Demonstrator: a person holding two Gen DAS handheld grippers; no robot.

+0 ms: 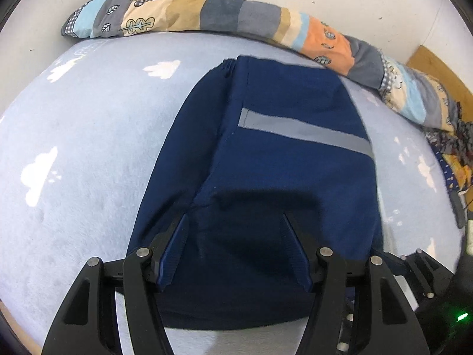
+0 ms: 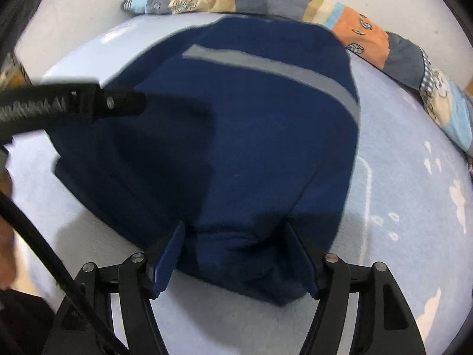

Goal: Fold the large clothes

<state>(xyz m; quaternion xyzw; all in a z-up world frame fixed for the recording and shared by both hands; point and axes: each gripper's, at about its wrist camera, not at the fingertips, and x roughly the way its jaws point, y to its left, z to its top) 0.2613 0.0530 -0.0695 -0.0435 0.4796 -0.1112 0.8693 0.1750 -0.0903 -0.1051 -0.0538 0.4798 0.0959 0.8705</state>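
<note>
A navy blue garment (image 1: 280, 153) with a grey stripe (image 1: 304, 131) lies folded into a long block on the bed. My left gripper (image 1: 235, 217) hangs open over its near end, fingers spread above the dark cloth. In the right wrist view the same garment (image 2: 251, 136) fills the middle. My right gripper (image 2: 234, 224) stands open over its near corner, where the cloth bunches slightly between the fingers; the pads do not press on it. The black body of the left gripper (image 2: 118, 100) reaches in from the left.
The bed has a light blue sheet (image 1: 88, 136) with white clouds. A rolled patchwork quilt (image 1: 236, 14) runs along the white wall at the back. Patterned clothes (image 1: 452, 148) are heaped at the right edge, by a wooden surface (image 1: 437, 68). A black cable (image 2: 35, 236) crosses the lower left.
</note>
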